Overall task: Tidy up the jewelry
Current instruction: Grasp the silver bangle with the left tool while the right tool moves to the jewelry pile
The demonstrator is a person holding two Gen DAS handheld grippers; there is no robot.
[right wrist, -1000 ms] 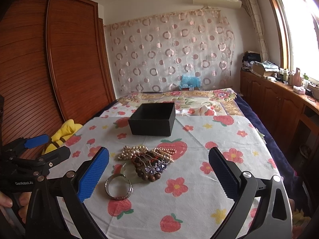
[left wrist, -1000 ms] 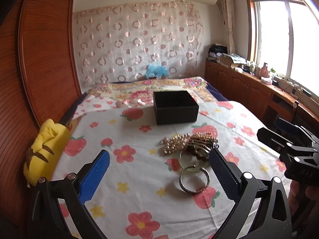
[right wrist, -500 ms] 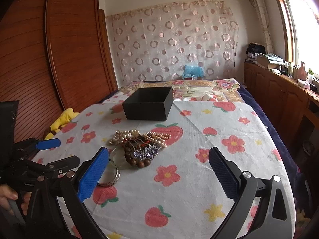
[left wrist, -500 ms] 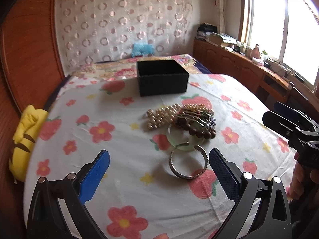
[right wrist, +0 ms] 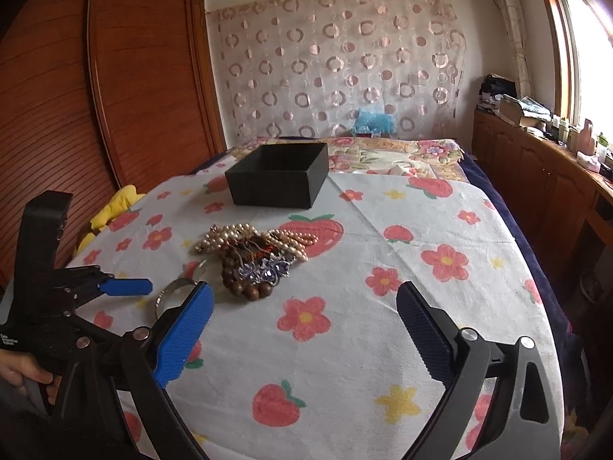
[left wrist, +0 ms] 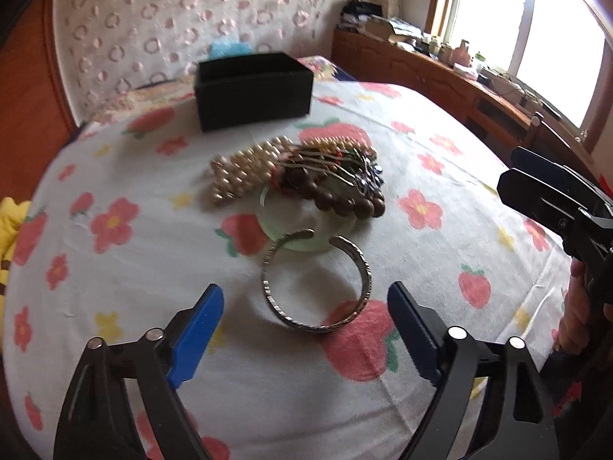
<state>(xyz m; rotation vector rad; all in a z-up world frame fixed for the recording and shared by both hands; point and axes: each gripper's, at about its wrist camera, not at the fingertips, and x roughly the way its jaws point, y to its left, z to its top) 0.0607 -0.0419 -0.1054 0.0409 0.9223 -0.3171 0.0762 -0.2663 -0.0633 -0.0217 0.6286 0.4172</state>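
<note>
A heap of jewelry lies on the flowered cloth: pearl strands [left wrist: 237,172], brown wooden beads [left wrist: 337,201], a pale green bangle [left wrist: 283,230] and a silver cuff bangle [left wrist: 318,280]. An open black box [left wrist: 253,88] stands behind the heap. My left gripper [left wrist: 306,329] is open, low over the cloth, its fingers on either side of the silver bangle's near edge, not touching it. My right gripper [right wrist: 302,329] is open and empty over the cloth to the right of the heap [right wrist: 253,253]. The black box also shows in the right wrist view [right wrist: 276,180].
The cloth [right wrist: 383,268] covers a bed. A yellow plush toy [right wrist: 111,207] lies at the left edge by the wooden wardrobe [right wrist: 115,76]. A wooden cabinet [right wrist: 555,176] with clutter runs along the right under the window.
My left gripper has moved forward and down to the silver bangle, which now sits between its fingers. My right gripper has come slightly closer to the heap.
</note>
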